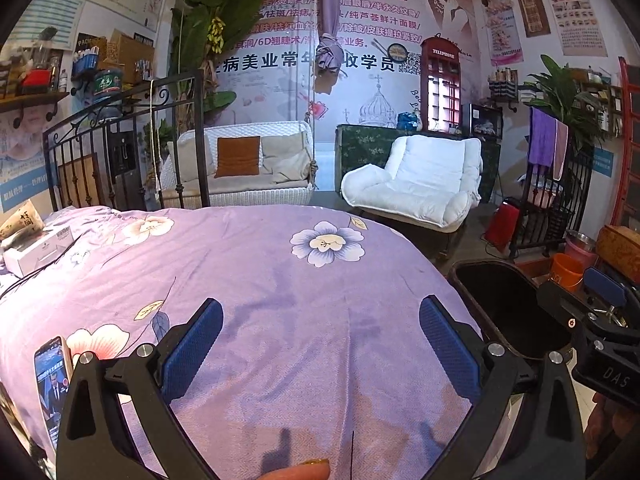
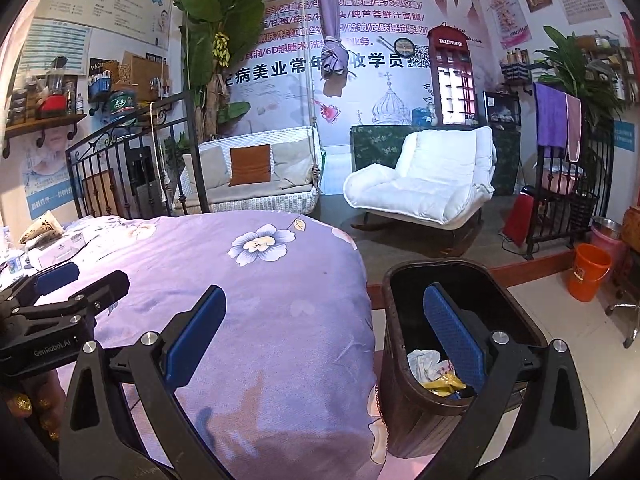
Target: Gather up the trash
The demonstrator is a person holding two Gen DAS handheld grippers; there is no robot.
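My left gripper [image 1: 320, 304] hangs open over the purple floral bedspread [image 1: 280, 280], nothing between its blue pads. A dark brown trash bin [image 2: 440, 266] stands on the floor against the bed's right side. It holds crumpled white paper [image 2: 424, 360] and a yellow wrapper [image 2: 444, 384]. My right gripper [image 2: 324, 292] is open and empty, one finger above the bin's mouth, the other above the bed's edge. At the bed's far left lie a brown snack packet [image 2: 42, 226], a white box [image 2: 60, 246] and a small bottle [image 2: 14, 264]. Each gripper shows in the other's view: the left gripper [image 2: 84, 278], the right gripper [image 1: 580, 294].
A phone [image 1: 52, 384] with a lit screen lies on the bedspread beside my left gripper. A black metal bed rail [image 1: 120, 152] closes the far left. Beyond the bed are a white armchair [image 2: 424, 176], a hanging swing seat [image 2: 256, 172] and an orange bucket [image 2: 590, 272].
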